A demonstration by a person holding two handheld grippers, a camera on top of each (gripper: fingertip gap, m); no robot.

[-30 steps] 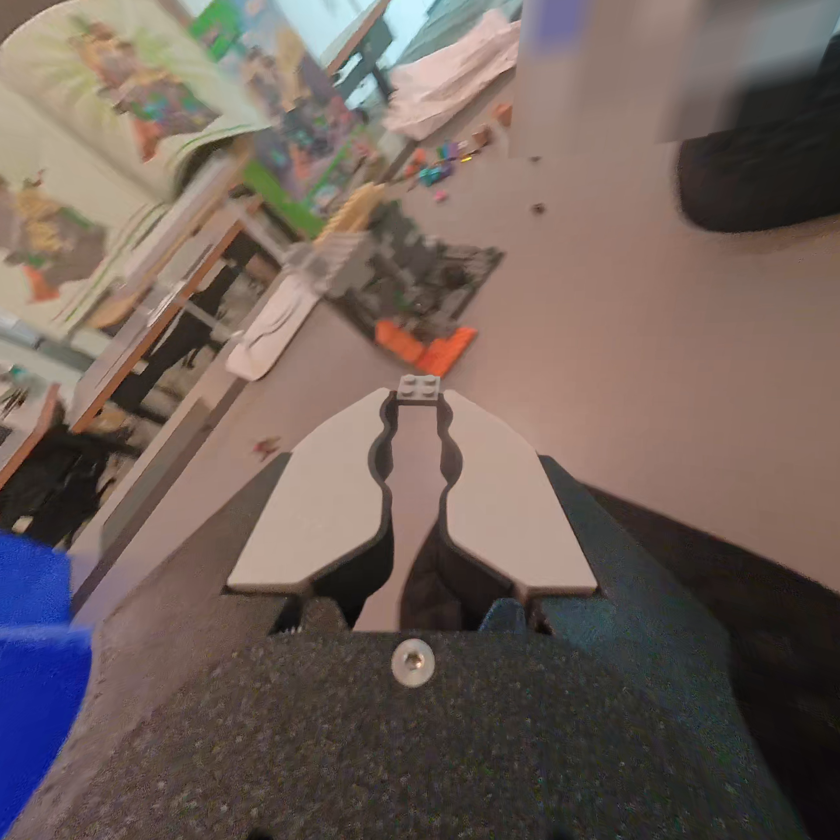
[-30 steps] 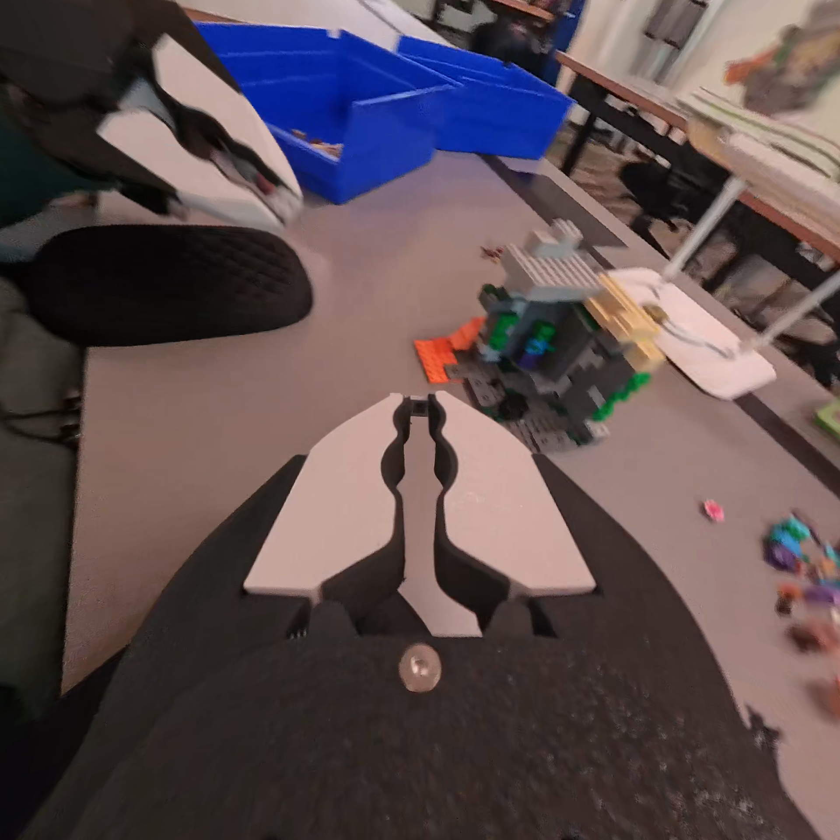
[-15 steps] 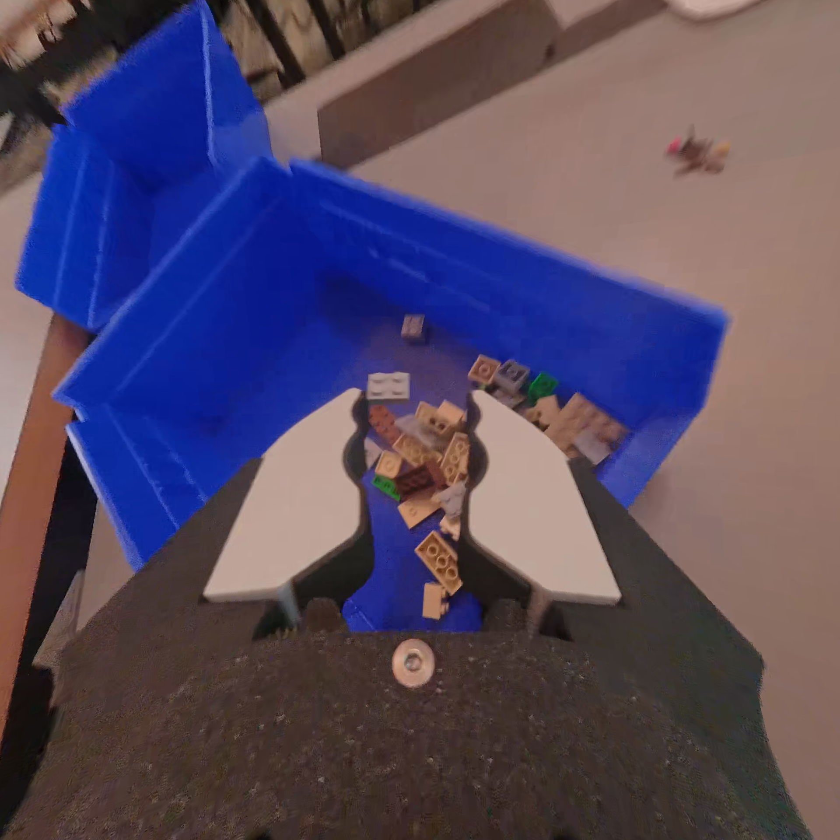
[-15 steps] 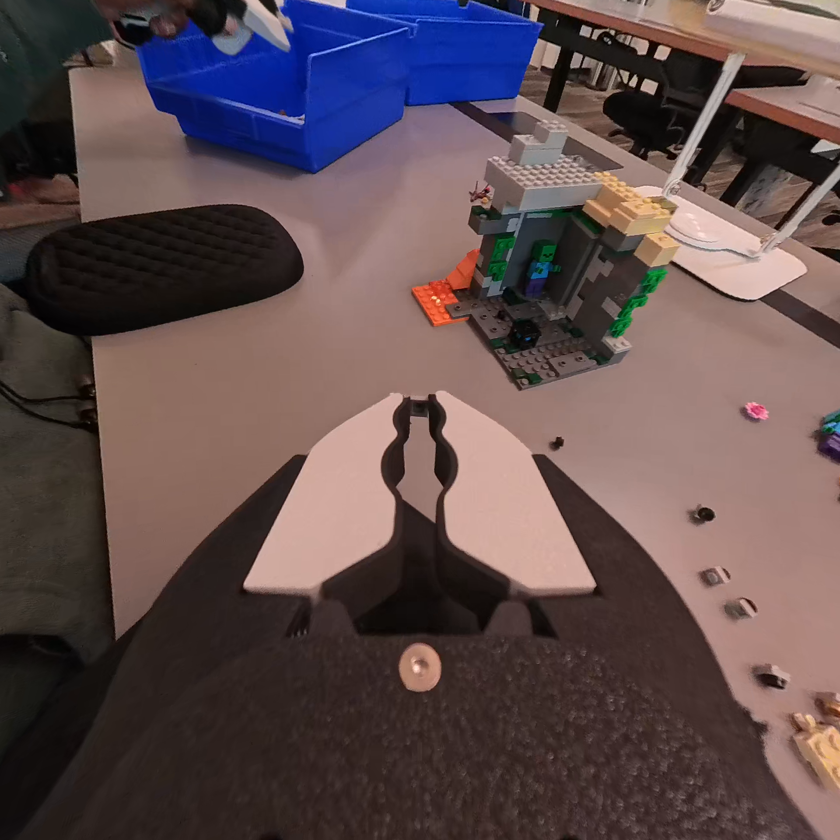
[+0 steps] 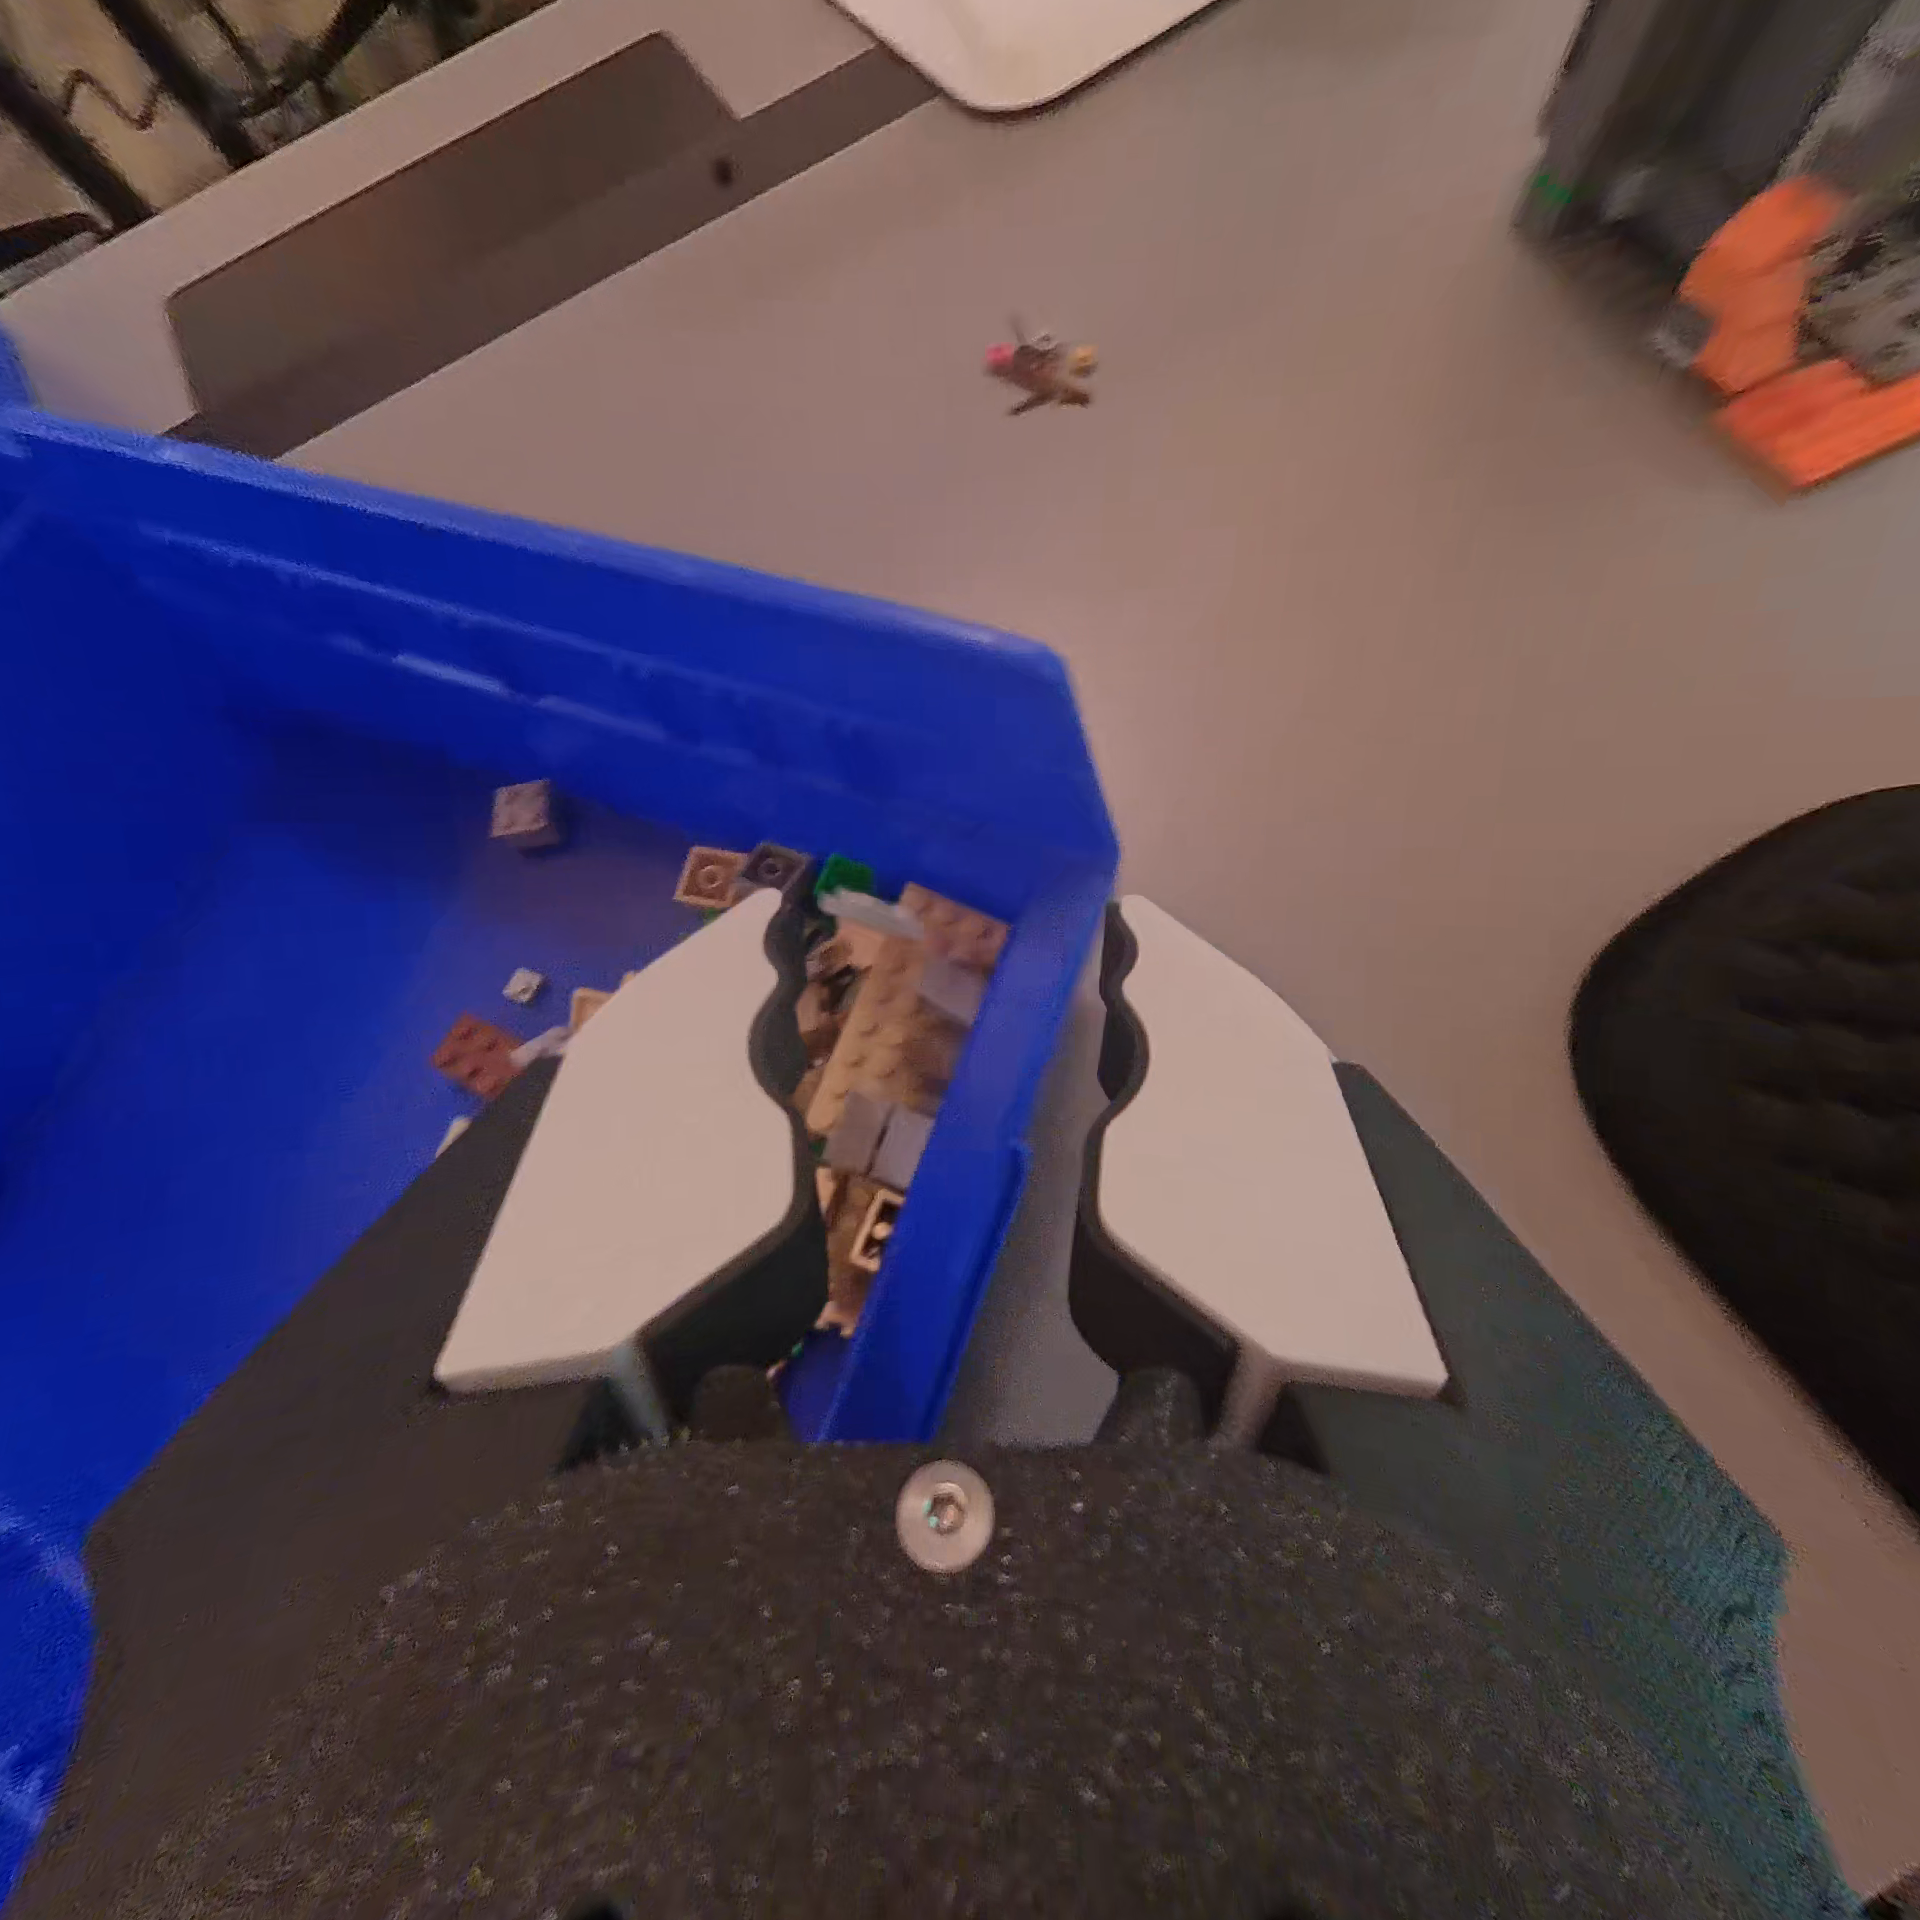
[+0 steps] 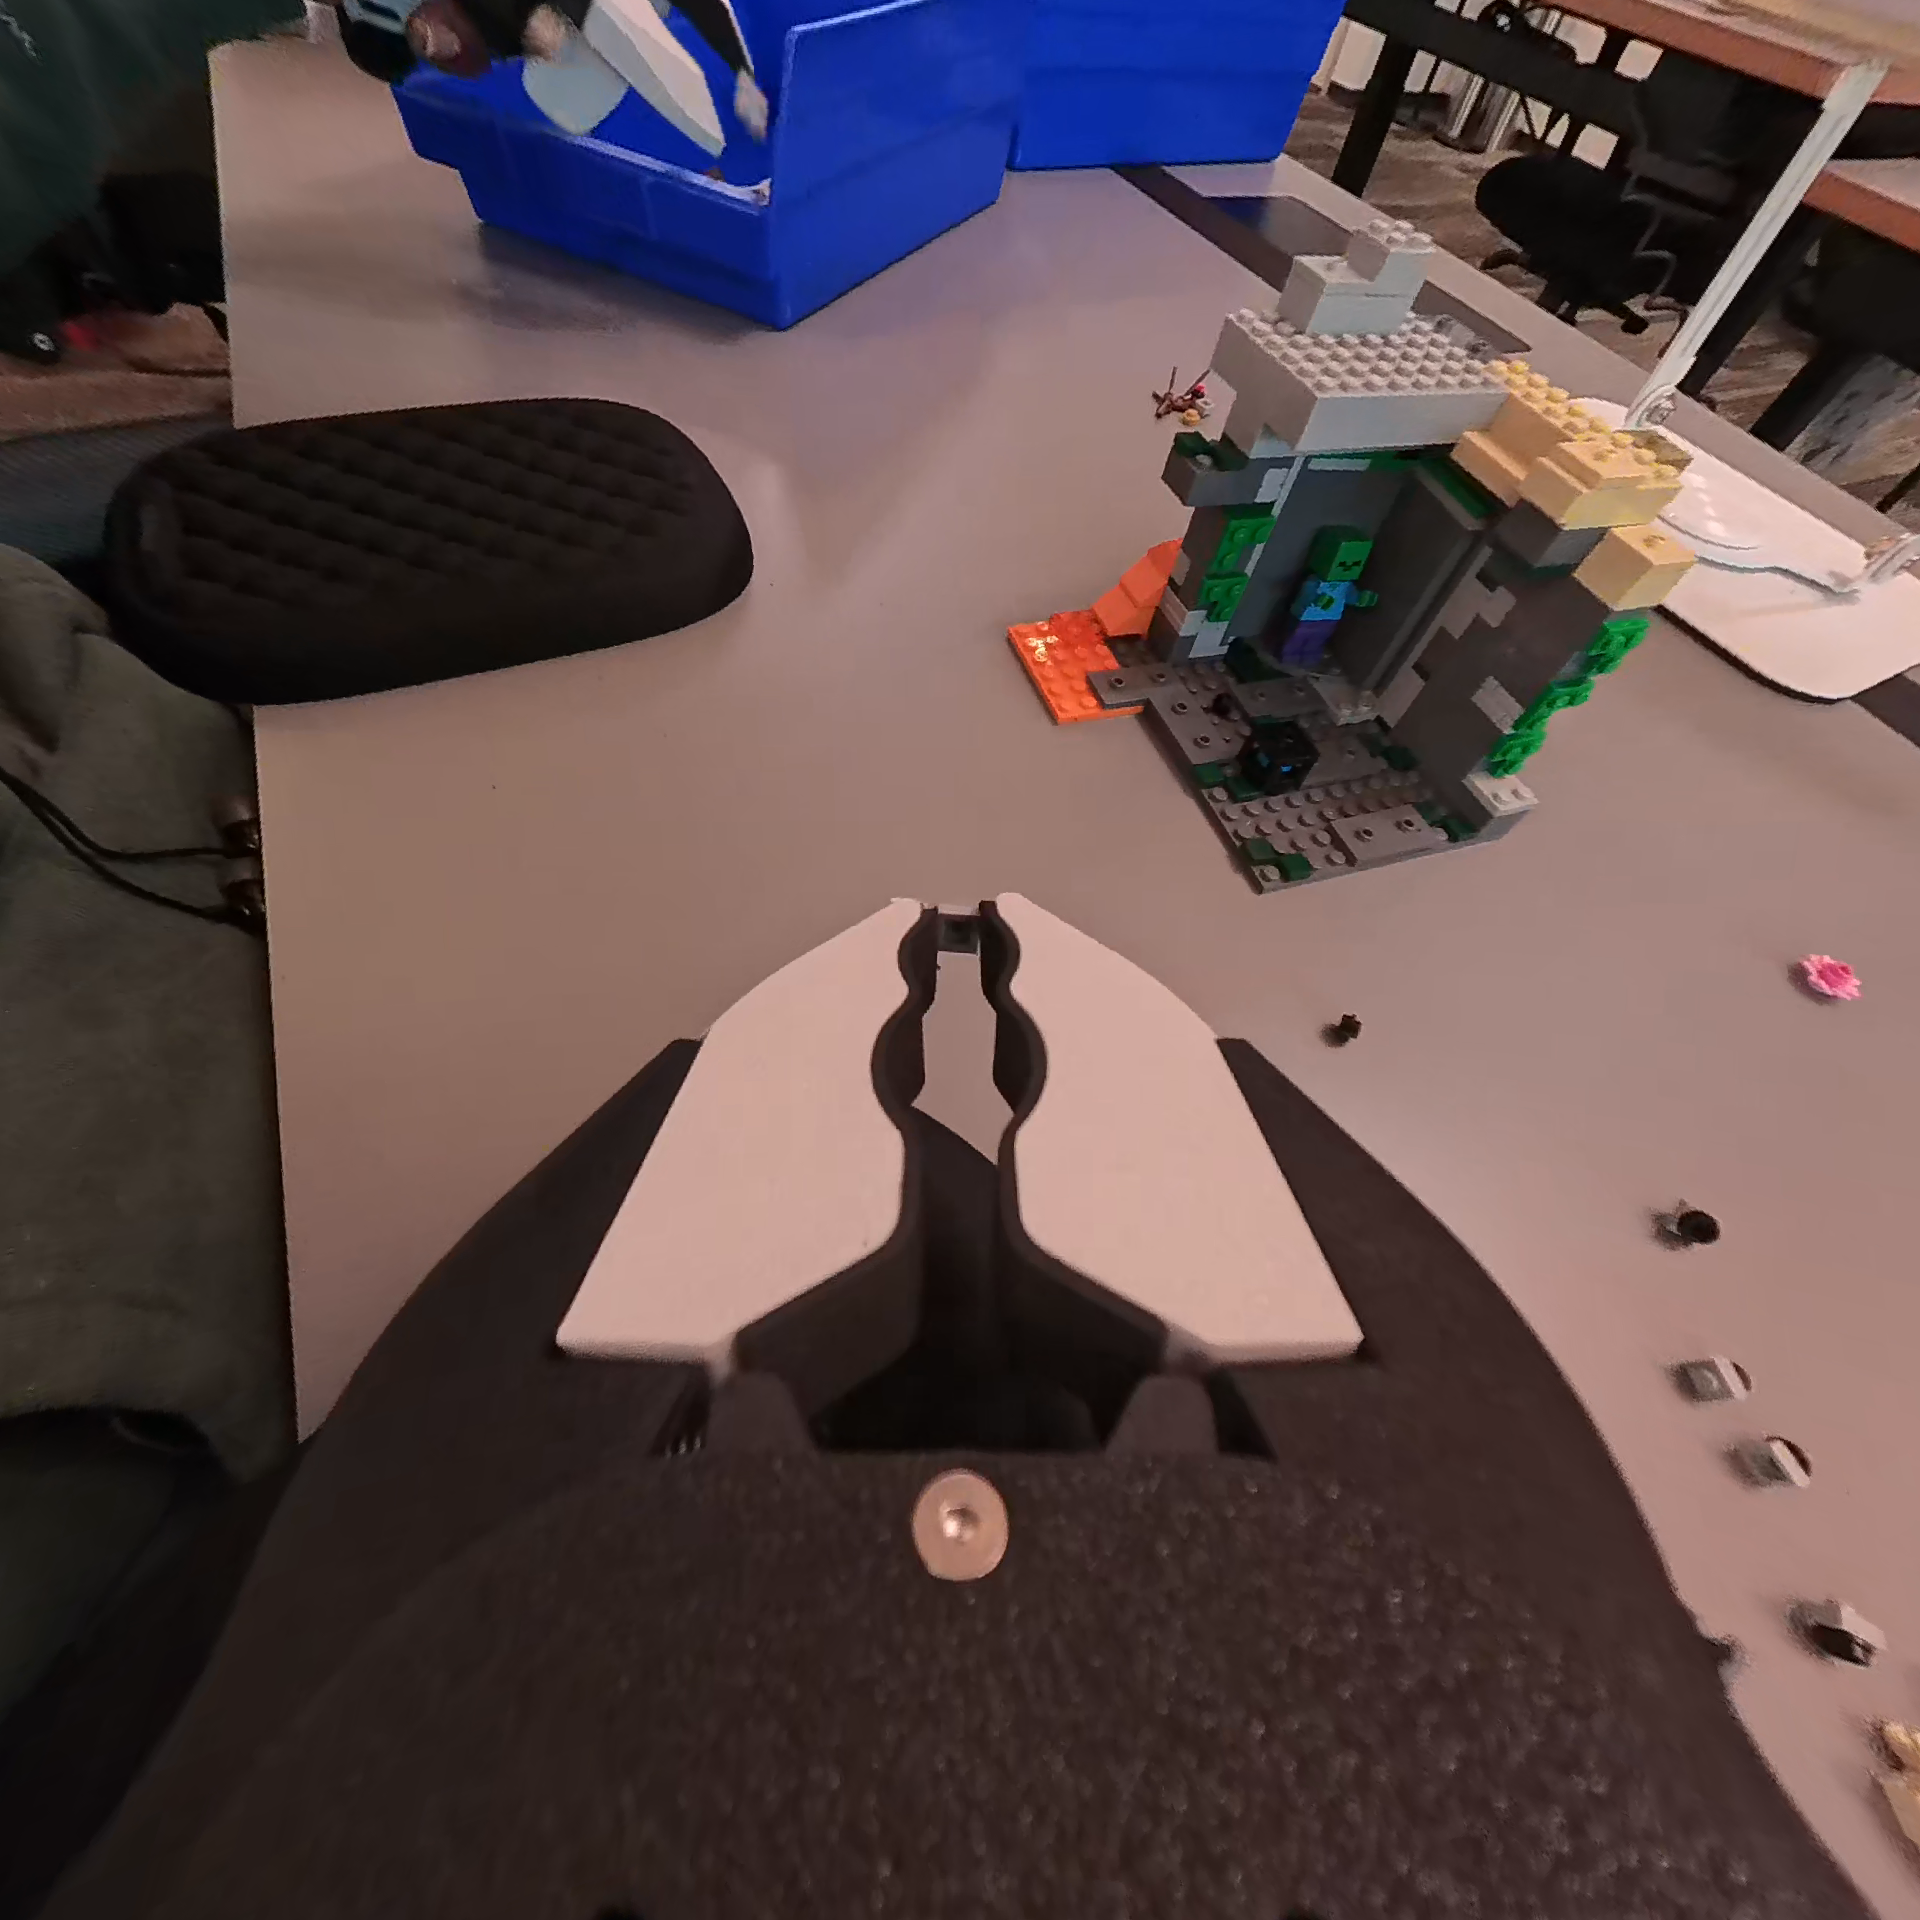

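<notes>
Between the spread fingers of the left gripper [image 5: 940, 914], in the left wrist view, runs the near right wall of a blue bin [image 5: 582, 665]. The fingers stand wide apart and hold nothing: the left finger hangs over the inside of the bin, the right finger over the grey counter [image 5: 1299, 582] outside it. Below the gap, against that wall, lies a heap of loose bricks [image 5: 894, 1029], tan, grey and green. A few more lie scattered to the left of the left finger, among them a brown plate [image 5: 476, 1055]. Ahead of the fingers and well apart, a tiny dark piece with a pink end [image 5: 1039, 369] rests on the counter. Far ahead to the right, the brick model [image 5: 1787, 301] shows blurred, with orange plates at its foot. To the right of the right finger lies a black padded rest [image 5: 1766, 1091].

At the tips of the right gripper [image 6: 958, 914], in the right wrist view, the fingers are nearly together, clamped on a small dark grey piece [image 6: 958, 928] above the counter. Ahead and to the right stands the brick model [image 6: 1382, 582], grey with tan and green parts. Ahead to the left lies the black padded rest [image 6: 416, 540]. Far ahead, the left gripper [image 6: 675, 73] hovers over the blue bin [image 6: 831, 187]. To the right of the fingers, small loose pieces [image 6: 1704, 1377] dot the counter, and a pink one [image 6: 1827, 977] lies apart.
</notes>
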